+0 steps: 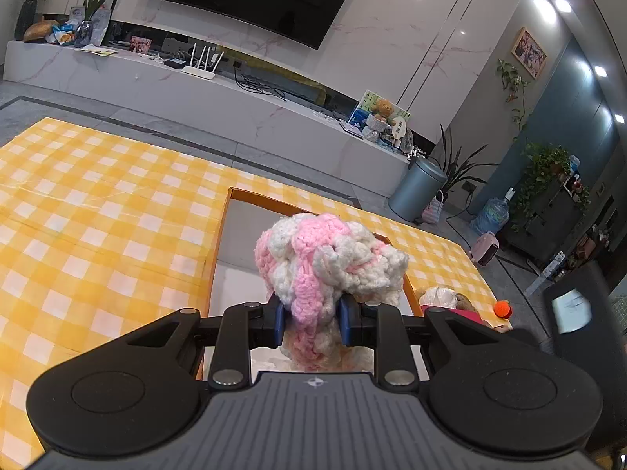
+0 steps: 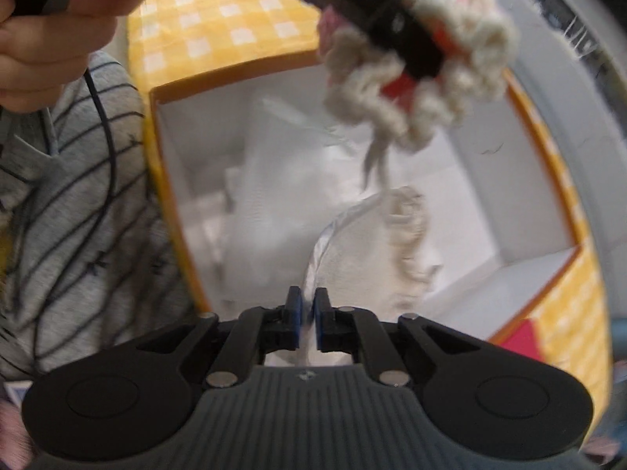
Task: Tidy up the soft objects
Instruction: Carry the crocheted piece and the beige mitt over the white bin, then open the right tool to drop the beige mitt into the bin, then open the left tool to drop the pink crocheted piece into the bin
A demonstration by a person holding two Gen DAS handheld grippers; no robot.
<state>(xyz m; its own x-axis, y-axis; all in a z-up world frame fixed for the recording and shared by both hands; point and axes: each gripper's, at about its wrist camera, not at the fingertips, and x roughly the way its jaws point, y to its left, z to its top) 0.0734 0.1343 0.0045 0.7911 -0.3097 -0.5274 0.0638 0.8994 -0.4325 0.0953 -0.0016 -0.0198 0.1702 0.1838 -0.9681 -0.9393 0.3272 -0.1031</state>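
Observation:
My left gripper [image 1: 311, 323] is shut on a pink and white crocheted yarn piece [image 1: 329, 258] and holds it above the orange-rimmed white box [image 1: 221, 235]. The right wrist view shows the same yarn piece [image 2: 423, 78] hanging over the box [image 2: 172, 90], with the left gripper above it. My right gripper [image 2: 307, 311] is shut on a white cloth with a fringed cream edge [image 2: 376, 243], which trails down into the box.
A yellow checked tablecloth [image 1: 98, 215] covers the table. A pale plush item [image 1: 441, 297] and an orange ball [image 1: 502, 308] lie right of the box. The person's striped sleeve [image 2: 78, 196] is left of the box. A TV console stands beyond.

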